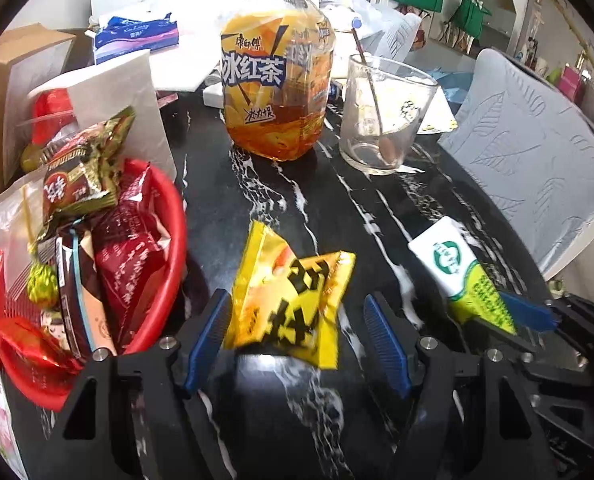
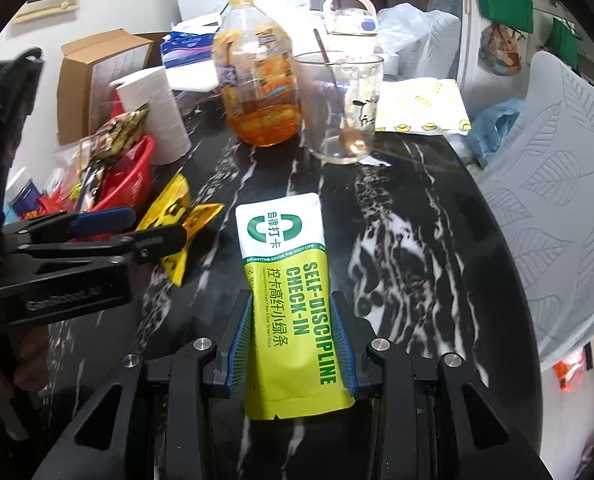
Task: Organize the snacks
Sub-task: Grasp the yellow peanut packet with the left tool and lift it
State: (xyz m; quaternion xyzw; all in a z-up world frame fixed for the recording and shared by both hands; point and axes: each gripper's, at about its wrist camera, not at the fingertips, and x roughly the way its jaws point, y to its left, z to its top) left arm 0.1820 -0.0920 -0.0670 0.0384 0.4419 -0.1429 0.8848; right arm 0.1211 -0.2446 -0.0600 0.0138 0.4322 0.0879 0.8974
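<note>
At far left the round red plastic basket (image 1: pixel 165 216) is already heaped with snack packs. The left gripper (image 1: pixel 297 344) stands open around a crinkled yellow foil packet (image 1: pixel 293 296) on the black marble table (image 1: pixel 377 208). At right, the right gripper (image 2: pixel 293 344) clamps a green-and-white stick pouch (image 2: pixel 289 280); carrying it left into the basket looks next.

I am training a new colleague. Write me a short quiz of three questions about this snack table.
1. True or false: the right hand-held gripper is shut on the green and white sachet.
2. Which packet lies between the open fingers of the left hand-held gripper? A) yellow packet B) blue tissue pack
3. What colour is the snack basket?

Key: 1 true; 2 A; 3 red.
</note>
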